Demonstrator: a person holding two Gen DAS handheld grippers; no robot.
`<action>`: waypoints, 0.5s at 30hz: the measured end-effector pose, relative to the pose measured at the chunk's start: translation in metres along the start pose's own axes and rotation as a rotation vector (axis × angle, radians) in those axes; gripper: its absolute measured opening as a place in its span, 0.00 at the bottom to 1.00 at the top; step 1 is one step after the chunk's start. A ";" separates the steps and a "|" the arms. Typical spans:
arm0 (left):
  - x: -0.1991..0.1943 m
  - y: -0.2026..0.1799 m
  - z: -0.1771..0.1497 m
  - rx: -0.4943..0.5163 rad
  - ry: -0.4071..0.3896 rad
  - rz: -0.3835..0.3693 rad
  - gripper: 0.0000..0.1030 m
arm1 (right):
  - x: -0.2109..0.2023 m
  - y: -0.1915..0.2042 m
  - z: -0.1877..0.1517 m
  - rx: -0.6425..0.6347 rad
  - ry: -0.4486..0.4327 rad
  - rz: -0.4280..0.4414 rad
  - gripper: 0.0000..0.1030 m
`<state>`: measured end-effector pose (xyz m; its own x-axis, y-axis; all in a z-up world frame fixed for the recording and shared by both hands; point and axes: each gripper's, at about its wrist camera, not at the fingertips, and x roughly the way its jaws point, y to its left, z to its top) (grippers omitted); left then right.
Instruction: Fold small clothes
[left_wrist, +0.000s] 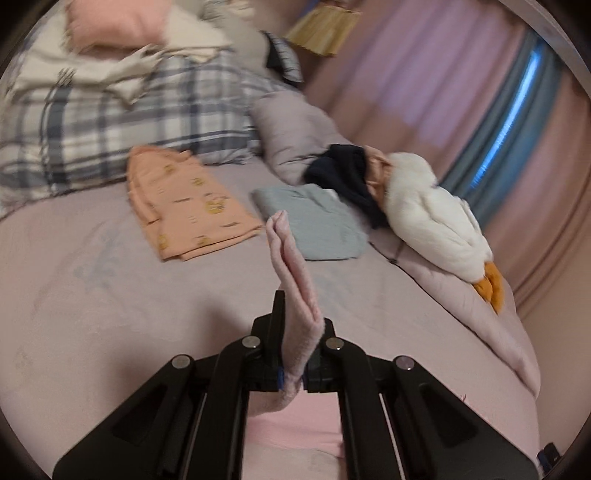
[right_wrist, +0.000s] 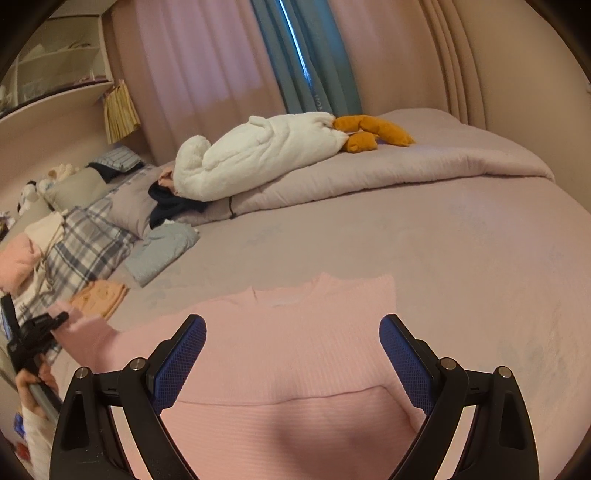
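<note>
Sleeve-fold step: the left gripper (left_wrist: 295, 325) is clamping the cuff of the pink sweater (right_wrist: 295, 350), which is lying flat on the near bed (right_wrist: 461, 258); the right gripper (right_wrist: 291, 354) is hovering agape above its body. Next, judging by the layout: carrying the sleeve rightward across the chest.

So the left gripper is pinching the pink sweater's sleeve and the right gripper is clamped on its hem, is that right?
Not quite. The right gripper is open, hovering over the pink sweater, as the right wrist view shows. The left gripper does pinch the sleeve.
</note>
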<state>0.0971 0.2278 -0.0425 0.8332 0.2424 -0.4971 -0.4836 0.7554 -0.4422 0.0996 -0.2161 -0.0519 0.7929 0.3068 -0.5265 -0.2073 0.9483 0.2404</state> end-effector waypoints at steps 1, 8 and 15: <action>-0.001 -0.007 -0.001 0.013 0.001 -0.012 0.05 | -0.001 0.000 0.000 -0.002 -0.001 -0.003 0.92; 0.002 -0.054 -0.018 0.072 0.066 -0.104 0.05 | -0.003 -0.001 -0.001 0.009 0.001 -0.002 0.92; 0.010 -0.097 -0.045 0.155 0.126 -0.115 0.05 | -0.008 -0.004 -0.001 0.017 -0.009 0.030 0.92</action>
<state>0.1404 0.1297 -0.0384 0.8357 0.0786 -0.5435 -0.3321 0.8606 -0.3861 0.0935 -0.2222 -0.0492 0.7914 0.3345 -0.5117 -0.2218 0.9371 0.2696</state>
